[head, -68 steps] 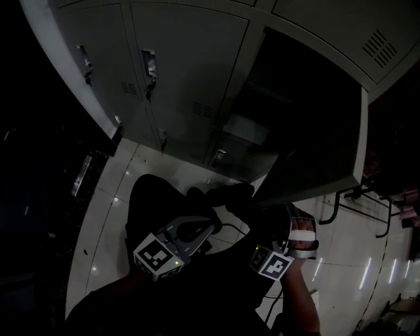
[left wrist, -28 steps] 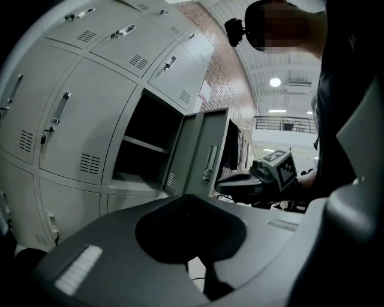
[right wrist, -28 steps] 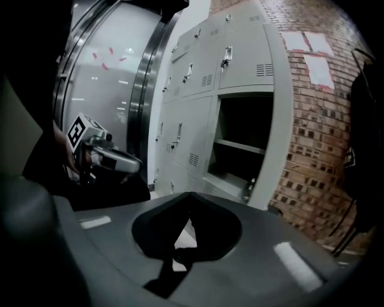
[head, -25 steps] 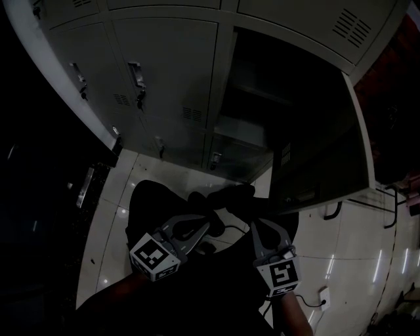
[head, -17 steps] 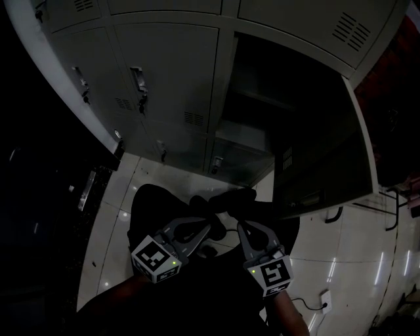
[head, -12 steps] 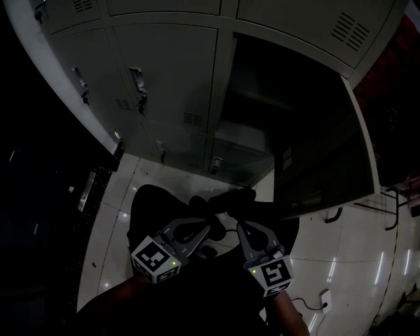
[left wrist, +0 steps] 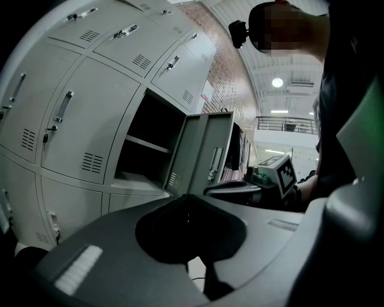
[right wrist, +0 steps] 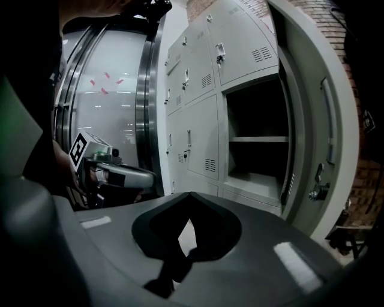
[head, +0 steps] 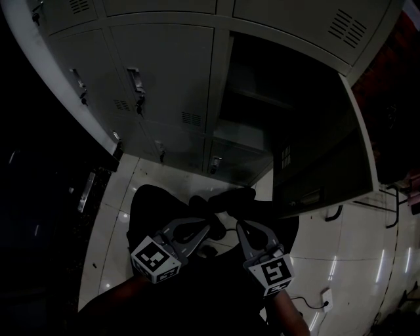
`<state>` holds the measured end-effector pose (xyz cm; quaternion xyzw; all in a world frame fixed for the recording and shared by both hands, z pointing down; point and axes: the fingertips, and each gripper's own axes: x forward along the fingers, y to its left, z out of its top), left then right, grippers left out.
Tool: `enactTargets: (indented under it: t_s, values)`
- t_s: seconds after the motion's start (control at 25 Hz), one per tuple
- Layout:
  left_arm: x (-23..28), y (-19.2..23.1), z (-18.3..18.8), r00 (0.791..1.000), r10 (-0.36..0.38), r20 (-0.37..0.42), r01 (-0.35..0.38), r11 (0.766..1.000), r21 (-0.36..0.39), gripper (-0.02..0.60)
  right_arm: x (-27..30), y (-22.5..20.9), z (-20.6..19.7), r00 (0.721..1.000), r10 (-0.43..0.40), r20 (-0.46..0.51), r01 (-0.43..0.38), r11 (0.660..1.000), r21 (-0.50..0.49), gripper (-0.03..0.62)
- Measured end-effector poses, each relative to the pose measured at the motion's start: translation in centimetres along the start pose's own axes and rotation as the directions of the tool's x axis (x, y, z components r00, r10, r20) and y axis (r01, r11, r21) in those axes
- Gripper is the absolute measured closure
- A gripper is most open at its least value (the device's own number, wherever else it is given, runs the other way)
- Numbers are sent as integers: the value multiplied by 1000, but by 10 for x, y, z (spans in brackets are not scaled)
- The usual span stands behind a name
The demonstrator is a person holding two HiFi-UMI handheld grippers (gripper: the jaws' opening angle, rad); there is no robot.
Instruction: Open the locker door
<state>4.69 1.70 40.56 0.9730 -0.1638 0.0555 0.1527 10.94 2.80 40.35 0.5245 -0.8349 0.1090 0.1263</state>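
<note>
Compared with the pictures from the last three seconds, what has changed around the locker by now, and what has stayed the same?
The right gripper moved left, from under the open locker door to beside the left gripper, its jaws shut on nothing. The left gripper stayed put, shut and empty; the locker door stayed open.

Upper row of pale grey steel lockers [head: 282,20] is cut by the head view's top edge. Open locker compartment [head: 262,85]: rear wall lost in shadow. Small metal latches [head: 136,82] on closed doors are too small to read. Dark strip-shaped floor object [head: 84,190] at left is unidentifiable in the gloom. Black bent tube [head: 335,213] is half hidden under the open grey door [head: 321,157].
</note>
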Motion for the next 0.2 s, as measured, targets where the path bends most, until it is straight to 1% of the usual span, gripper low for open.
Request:
enactTargets:
  t_s: [0.2]
  values:
    - [1, -1, 0, 1000, -5, 8, 5, 1000, 1, 569, 0, 1, -3, 1000, 3, -10, -3, 1000, 10, 592]
